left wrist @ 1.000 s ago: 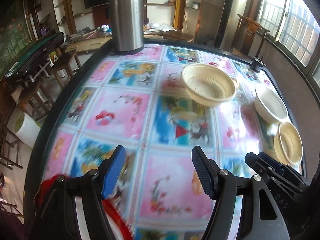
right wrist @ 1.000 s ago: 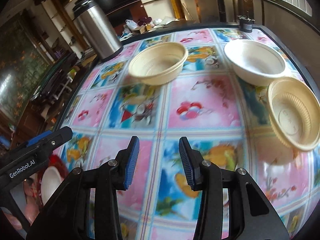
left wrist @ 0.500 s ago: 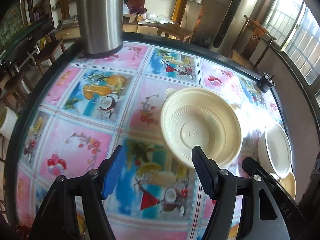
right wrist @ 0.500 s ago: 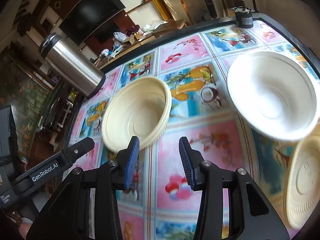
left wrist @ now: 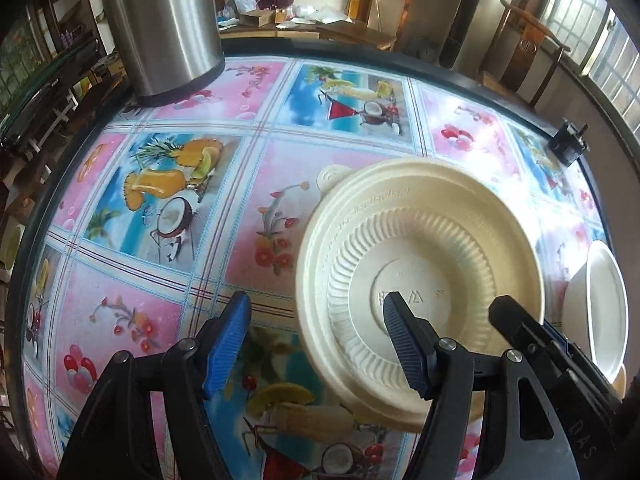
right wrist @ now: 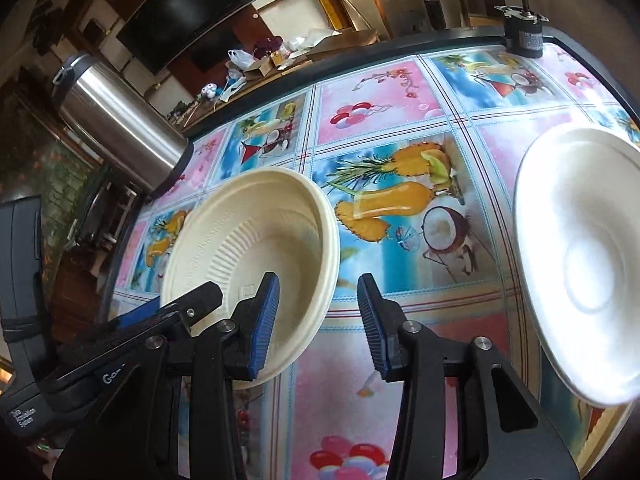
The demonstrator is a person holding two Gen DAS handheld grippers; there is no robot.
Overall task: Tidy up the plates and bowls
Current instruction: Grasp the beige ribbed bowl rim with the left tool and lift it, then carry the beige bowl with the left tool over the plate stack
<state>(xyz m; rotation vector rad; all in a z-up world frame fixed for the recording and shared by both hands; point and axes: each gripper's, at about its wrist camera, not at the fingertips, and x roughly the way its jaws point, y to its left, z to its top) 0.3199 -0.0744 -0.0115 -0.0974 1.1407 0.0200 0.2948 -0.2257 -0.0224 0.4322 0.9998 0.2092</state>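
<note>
Your left gripper (left wrist: 316,344), tilted steeply down, straddles the ribbed cream bowl's (left wrist: 420,256) seven-o'clock rim, spread; your right gripper (right wrist: 318,320) is closing, pinching nothing.

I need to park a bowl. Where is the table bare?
Free: the cloth between the steel flask and the cream bowl, and the stretch between that bowl and the white bowl. Crowded: around the cream bowl, where both tongs meet.

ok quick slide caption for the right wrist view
Right gripper, closing with nothing gripped, straddles the cream ribbed bowl's near rim on a fruit-print tablecloth.
</note>
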